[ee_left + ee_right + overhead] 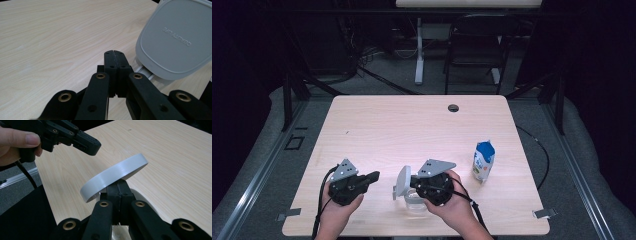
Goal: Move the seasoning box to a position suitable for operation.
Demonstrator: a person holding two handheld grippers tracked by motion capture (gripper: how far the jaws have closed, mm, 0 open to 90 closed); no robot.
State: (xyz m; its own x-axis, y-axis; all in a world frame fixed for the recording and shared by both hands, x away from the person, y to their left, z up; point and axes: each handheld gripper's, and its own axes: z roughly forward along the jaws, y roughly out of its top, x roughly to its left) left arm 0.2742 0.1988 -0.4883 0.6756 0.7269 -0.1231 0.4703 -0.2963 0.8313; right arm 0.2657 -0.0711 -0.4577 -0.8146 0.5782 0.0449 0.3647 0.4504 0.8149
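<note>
While the grey lid [402, 181] is held on edge in the clenched jaws of the right gripper [412, 183], lifted off the clear container [416, 201] on the tabletop [412, 125], the left gripper [374, 176], jaws clenched on nothing, is kept just beside it, and the milk carton [483, 160] appears untouched.

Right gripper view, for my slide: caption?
Right claw shut on a grey plastic lid's edge above the pale wooden table.

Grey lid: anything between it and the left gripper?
Nothing visible. The left gripper, shut and empty, points at the grey lid over bare table; the right gripper holds the lid's edge.
</note>
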